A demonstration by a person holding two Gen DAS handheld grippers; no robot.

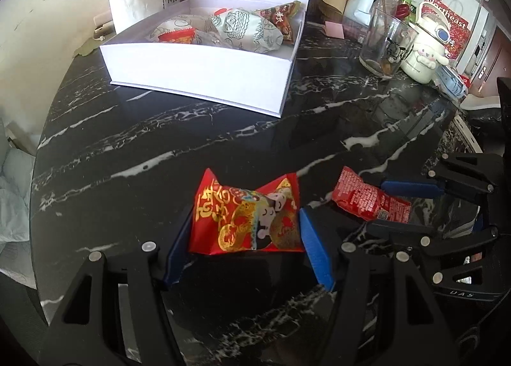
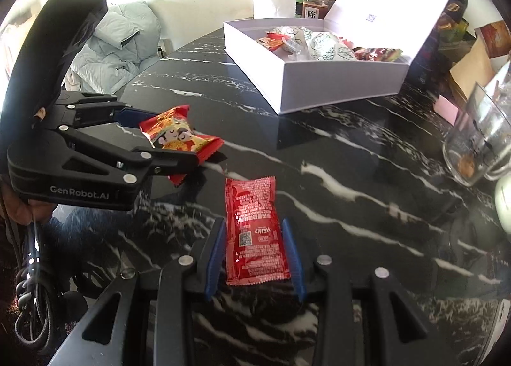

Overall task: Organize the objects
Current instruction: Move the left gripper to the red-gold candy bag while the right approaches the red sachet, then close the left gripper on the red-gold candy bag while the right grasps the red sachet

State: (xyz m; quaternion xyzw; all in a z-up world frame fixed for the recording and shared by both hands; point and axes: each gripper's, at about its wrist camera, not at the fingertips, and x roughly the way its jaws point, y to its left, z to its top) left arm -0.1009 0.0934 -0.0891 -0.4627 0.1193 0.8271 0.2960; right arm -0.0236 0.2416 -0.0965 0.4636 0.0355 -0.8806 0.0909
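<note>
My left gripper [image 1: 246,222] has its fingers pinching the red-gold snack pack [image 1: 247,217] across its width, pads on both side edges. In the right wrist view the pack looks lifted just off the bench [image 2: 351,174], w/ a shadow under it. I judge the sideways hold is so the puffy middle isn't crushed and the pack stays flat for dropping in.

My right gripper [image 2: 254,244] straddles the Heinz ketchup sachet [image 2: 254,231], fingers tight to its long edges. I read that as pinching, tho the sachet's far end may be resting on the bench; can't tell for sure. Gripping the lower half leaves the top end free to lead into the box.

White box [image 1: 198,75] sits at abt 11 o'clock from my left gripper and 1 o'clock from my right, well apart from both. Its lid stands open at the back, so access is from the front and above. Inside: pale printed wrapped bundles [image 1: 242,30], small red packets [image 1: 177,36] and a dark red-brown pouch [image 1: 281,19], approx half full. Room shows at the near left corner.

Glass cup [image 1: 383,43] at 2 o'clock from my left gripper holds a bit of brown stuff at the bottom; white mug [image 1: 421,52] just beside it.
</note>
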